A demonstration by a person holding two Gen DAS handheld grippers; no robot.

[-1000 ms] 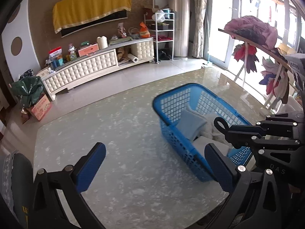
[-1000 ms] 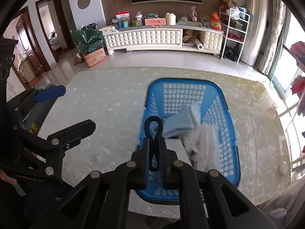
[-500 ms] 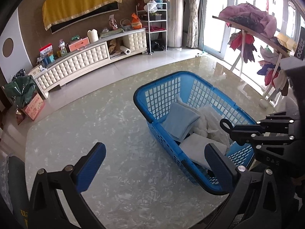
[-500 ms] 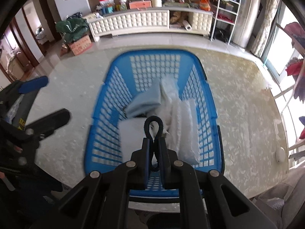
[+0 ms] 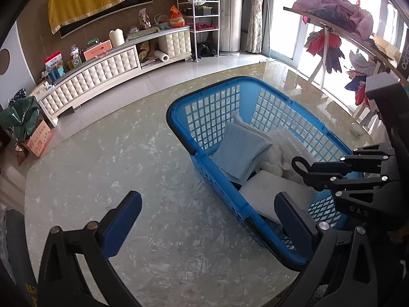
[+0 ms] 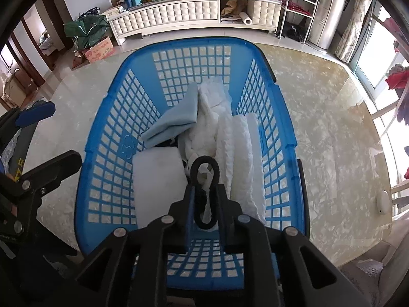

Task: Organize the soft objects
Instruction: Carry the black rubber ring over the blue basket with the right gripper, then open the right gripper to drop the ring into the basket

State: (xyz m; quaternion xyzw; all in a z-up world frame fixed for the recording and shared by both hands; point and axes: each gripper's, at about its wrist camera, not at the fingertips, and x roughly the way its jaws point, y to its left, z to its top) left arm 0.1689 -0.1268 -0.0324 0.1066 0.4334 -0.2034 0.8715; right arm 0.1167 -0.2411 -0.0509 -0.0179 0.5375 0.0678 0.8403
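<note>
Your right gripper, jaws opening around the black hair tie, hangs over the blue basket; release it onto the near white cloth.

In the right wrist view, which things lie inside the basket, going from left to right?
White pad → light blue cloth → fluffy white cloth → ribbed white towel, all inside the blue basket.

You see bright daylight from the windows glaring on the table; sharp frames, fisheye-bent, dark-cornered.
</note>
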